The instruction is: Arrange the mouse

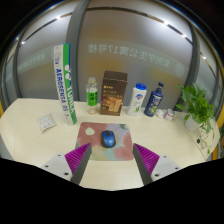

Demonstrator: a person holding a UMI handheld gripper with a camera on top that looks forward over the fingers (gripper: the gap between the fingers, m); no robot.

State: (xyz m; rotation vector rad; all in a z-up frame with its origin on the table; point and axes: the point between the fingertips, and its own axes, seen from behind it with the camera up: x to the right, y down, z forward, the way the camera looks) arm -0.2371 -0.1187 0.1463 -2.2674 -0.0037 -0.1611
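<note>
In the gripper view, we see a small blue, rounded plastic computer mouse [108, 139] lying on a pinkish patterned square mouse mat [117, 142] on the pale table [30, 125], just ahead of the gripper [111, 161], whose purple-padded fingers [78, 157] stand wide apart, holding nothing. We judge the mouse light, rigid and smooth-shelled, so somewhat slippery; its two long flanks look the best hold. Its long axis seems to run near to far, though which end is the front we cannot tell.
</note>
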